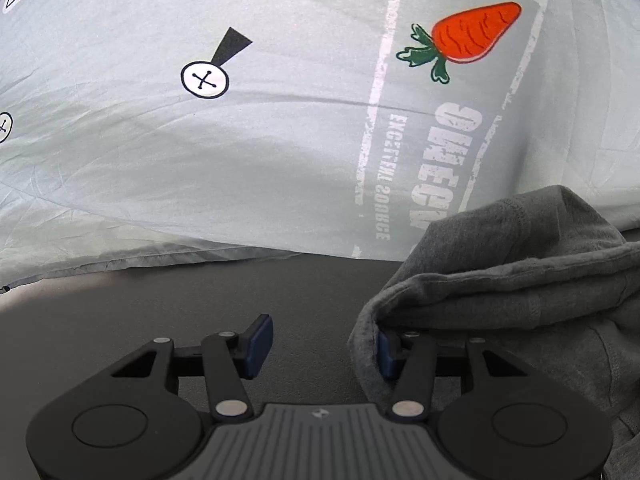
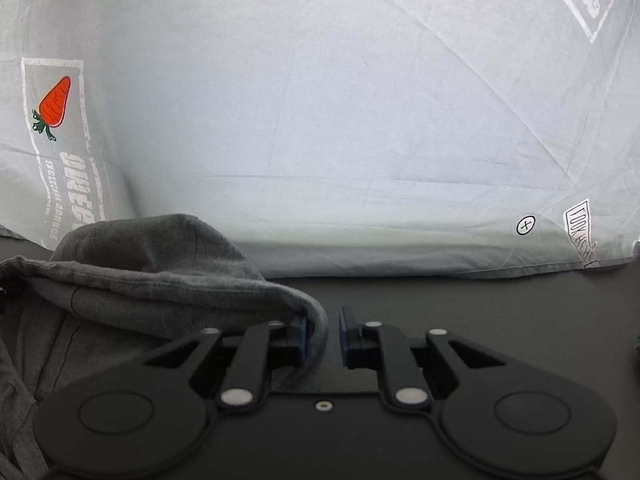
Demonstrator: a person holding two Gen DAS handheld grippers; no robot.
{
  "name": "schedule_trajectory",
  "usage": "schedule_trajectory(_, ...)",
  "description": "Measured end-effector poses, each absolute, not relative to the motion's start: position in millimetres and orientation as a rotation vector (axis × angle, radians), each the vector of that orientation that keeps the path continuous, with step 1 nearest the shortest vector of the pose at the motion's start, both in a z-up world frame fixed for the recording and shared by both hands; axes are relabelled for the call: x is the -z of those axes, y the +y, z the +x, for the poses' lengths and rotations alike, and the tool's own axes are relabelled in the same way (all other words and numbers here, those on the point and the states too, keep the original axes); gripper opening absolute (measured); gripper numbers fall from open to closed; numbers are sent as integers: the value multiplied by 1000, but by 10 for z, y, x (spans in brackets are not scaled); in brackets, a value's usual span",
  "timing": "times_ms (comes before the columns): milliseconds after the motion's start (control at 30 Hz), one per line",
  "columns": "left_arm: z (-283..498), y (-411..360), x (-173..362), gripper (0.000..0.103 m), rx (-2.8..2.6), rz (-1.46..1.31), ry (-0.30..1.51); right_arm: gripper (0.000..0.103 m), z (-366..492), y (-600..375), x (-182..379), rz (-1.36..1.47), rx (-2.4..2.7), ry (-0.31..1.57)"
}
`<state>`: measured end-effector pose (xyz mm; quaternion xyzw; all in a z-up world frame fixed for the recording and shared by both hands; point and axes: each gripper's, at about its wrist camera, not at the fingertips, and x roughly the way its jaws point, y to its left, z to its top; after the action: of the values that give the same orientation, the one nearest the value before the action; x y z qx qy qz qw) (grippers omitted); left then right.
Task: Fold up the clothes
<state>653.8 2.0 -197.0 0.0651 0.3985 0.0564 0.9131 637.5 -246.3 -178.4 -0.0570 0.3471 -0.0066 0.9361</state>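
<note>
Soft, even daylight, fairly bright on the pale printed sheet (image 1: pixel 240 152), dimmer on the dark counter (image 1: pixel 200 312). Gentle shadow under the sheet's edge. Strong fisheye bending, black corners. Slightly grainy, no glare.
</note>
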Motion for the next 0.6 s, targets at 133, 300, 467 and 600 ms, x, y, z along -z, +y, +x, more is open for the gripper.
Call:
schedule_trajectory(133,6290,9,1618,53,-132,152,725,16,6006,-2453,1493,-179,37,589)
schedule_trajectory(300,5818,-53,1145,55,-164,179,574,18,5517,-2507,1179,-201,93,483)
schedule_trajectory(467,5233,-76,774,55,-161,153,499,26,5034,-2674,967,-148,133,434)
schedule_trajectory(600,4804,-98,644,55,-153,140,470,29,4613,-2697,911,-181,147,402)
